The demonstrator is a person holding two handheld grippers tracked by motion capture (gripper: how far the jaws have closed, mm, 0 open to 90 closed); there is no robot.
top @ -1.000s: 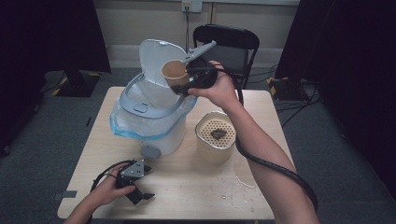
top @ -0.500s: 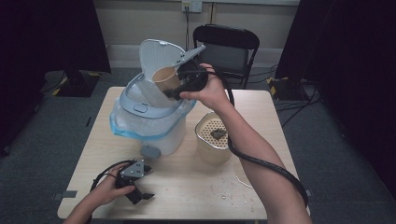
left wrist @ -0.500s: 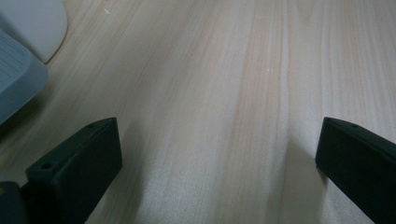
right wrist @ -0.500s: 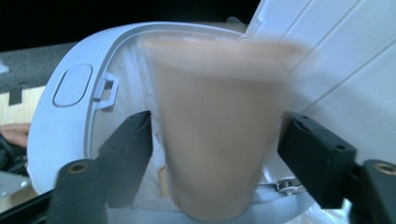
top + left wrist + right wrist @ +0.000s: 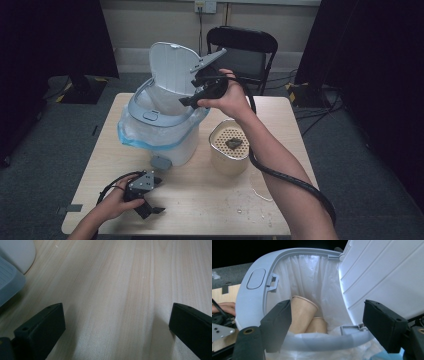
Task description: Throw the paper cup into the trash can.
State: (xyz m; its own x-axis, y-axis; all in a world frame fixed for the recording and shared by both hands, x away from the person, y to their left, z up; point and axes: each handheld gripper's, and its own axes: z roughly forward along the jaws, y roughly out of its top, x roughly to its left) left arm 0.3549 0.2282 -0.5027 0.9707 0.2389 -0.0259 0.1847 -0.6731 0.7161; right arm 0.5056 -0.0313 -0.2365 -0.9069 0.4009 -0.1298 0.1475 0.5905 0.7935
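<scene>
My right gripper (image 5: 325, 325) has just been opening above the bin (image 5: 160, 125) at the desk's far-left; nothing between its jaws. Two paper cups (image 5: 303, 313) lie inside. My left gripper (image 5: 145, 200) rests open near the front-left edge.

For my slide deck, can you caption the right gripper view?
Open right gripper above the lined bin, two paper cups lying inside, lid raised.

Dim room, pale wood table (image 5: 210, 200)

Black folding chair (image 5: 243, 47) sits just past the raised gripper (image 5: 192, 95), cream wall (image 5: 145, 25) with an outlet (image 5: 205, 6) behind, black curtains (image 5: 370, 65) either side, grey carpet (image 5: 60, 140) below.
</scene>
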